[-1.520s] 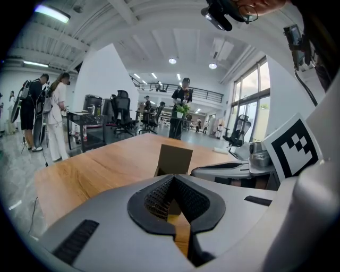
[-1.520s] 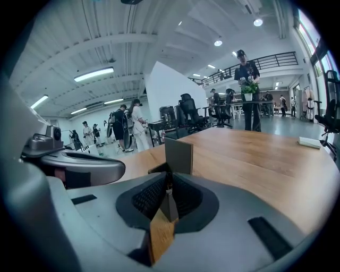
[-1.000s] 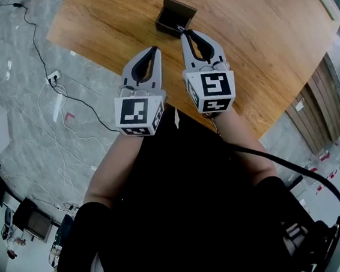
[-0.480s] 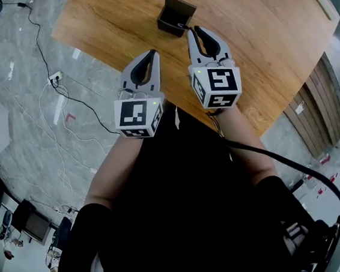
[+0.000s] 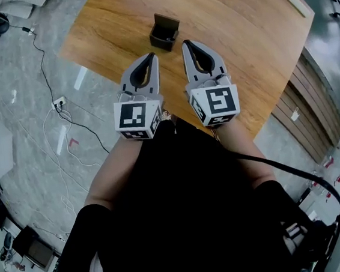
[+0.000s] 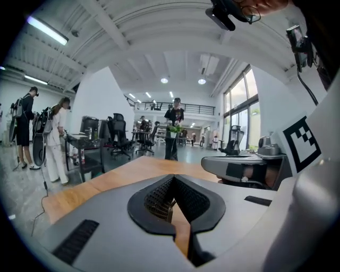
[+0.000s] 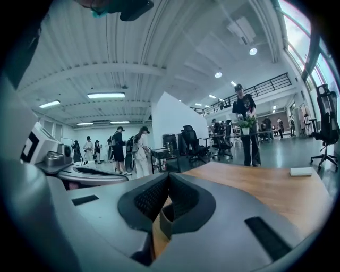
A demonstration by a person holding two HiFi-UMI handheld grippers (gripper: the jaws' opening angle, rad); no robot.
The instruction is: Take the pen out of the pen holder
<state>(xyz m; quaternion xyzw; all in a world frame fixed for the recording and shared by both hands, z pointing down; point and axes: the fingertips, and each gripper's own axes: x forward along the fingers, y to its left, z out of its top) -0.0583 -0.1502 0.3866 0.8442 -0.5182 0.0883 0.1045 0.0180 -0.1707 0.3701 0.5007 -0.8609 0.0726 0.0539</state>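
The pen holder [image 5: 164, 32], a small dark open-topped box, stands on the wooden table [image 5: 239, 46] near its front left part. No pen can be made out in it. My right gripper [image 5: 185, 42] is shut, its tip just short of the holder's near right corner, and it holds nothing. Level with it on the left, my left gripper [image 5: 151, 56] is shut and empty, a little further back from the holder. In the right gripper view a dark piece of the holder [image 7: 166, 220] shows through the gap behind the closed jaws of my right gripper [image 7: 167, 178]. The left gripper view shows my left gripper [image 6: 173, 178] over bare wood.
A flat white object [image 5: 297, 4] lies at the table's far right edge, also the white object [image 7: 302, 171] in the right gripper view. Cables and a power strip [image 5: 58, 105] lie on the floor left of the table. People and office chairs stand in the room beyond.
My right gripper has drawn back slightly from the holder's corner and sits level with the left one. The head view has shifted, so the table appears further right.
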